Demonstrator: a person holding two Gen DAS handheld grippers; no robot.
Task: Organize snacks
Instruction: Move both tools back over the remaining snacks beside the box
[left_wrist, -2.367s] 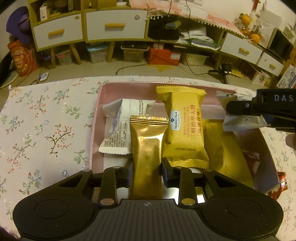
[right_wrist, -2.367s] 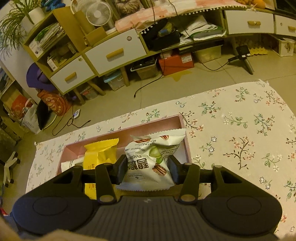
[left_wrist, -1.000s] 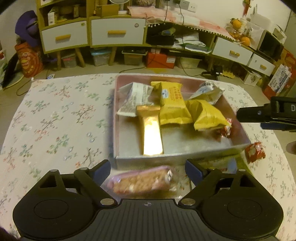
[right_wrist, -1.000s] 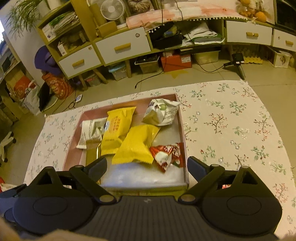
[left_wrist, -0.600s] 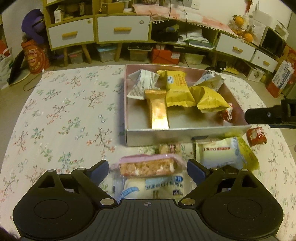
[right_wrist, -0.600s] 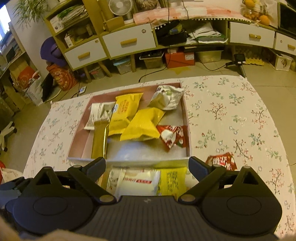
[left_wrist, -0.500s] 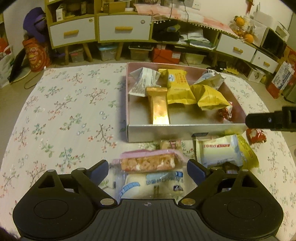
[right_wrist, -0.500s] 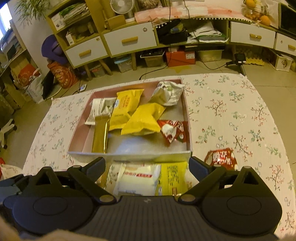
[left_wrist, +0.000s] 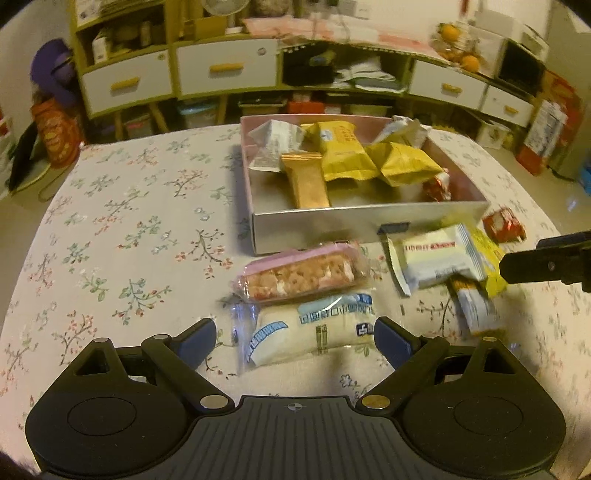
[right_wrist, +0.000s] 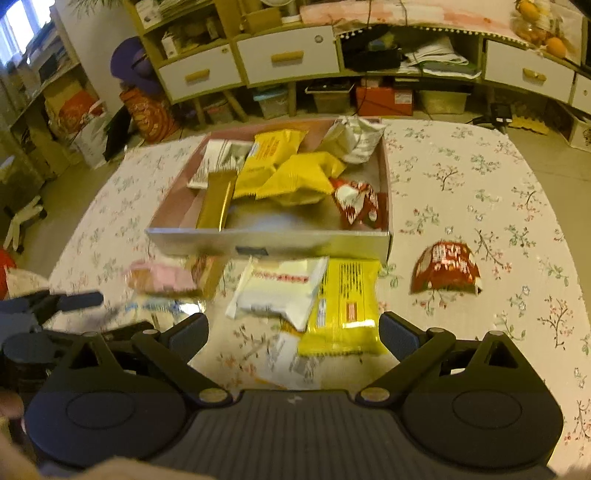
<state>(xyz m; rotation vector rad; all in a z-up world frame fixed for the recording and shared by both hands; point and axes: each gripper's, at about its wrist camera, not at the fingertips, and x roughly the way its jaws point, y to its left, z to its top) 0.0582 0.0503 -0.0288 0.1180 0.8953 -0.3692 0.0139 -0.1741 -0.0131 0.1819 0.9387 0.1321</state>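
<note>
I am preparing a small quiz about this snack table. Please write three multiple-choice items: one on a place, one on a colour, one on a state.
1. Where does the red snack packet lie?
A. inside the box
B. on the tablecloth, right of the box
C. between the fingers of a gripper

2. What colour is the long bar in the box?
A. gold
B. blue
C. green

3. How is the left gripper?
A. shut on the pink wafer packet
B. open, holding nothing
C. shut on the white packet

Answers:
1 B: in the right wrist view it rests on the floral tablecloth, apart from the box.
2 A: its wrapper shines gold.
3 B: its fingers stand wide, and the white packet lies untouched between them, the pink wafer packet beyond.
</note>
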